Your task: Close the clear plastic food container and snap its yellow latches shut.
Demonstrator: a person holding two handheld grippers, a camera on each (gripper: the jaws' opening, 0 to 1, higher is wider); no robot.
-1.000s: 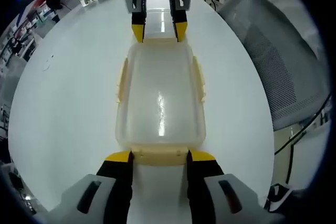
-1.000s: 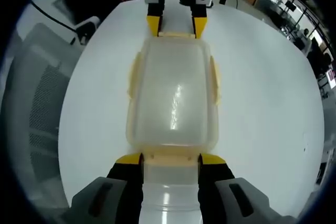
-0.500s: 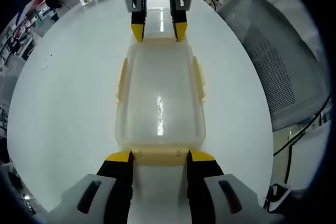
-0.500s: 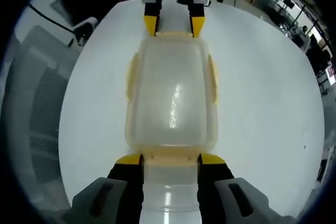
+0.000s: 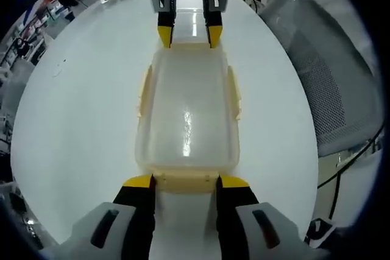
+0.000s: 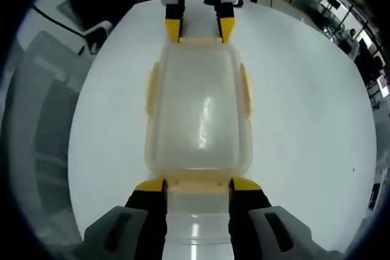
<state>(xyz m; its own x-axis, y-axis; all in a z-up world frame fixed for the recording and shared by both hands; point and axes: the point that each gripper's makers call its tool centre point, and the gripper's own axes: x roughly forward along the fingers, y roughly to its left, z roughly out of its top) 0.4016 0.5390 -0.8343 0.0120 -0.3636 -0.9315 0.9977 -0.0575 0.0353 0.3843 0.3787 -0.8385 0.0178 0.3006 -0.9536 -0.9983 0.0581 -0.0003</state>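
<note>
In the left gripper view, the left gripper (image 5: pixel 184 182) stood at the near short end of the clear plastic food container (image 5: pixel 186 114), its jaws spread about as wide as the yellow end latch (image 5: pixel 185 181) that lay between their tips; whether they pressed on it could not be told. The container rested with its lid on, near the middle of the round white surface (image 5: pixel 79 108), with yellow side latches (image 5: pixel 233 92) along both long sides. At the far short end the right gripper (image 5: pixel 189 35) faced it, jaws equally apart on either side of that end's latch.

In the right gripper view the right gripper (image 6: pixel 197 186) flanked its own near latch (image 6: pixel 197 181) the same way. Beyond the surface's edge stood a grey mesh chair (image 5: pixel 329 83).
</note>
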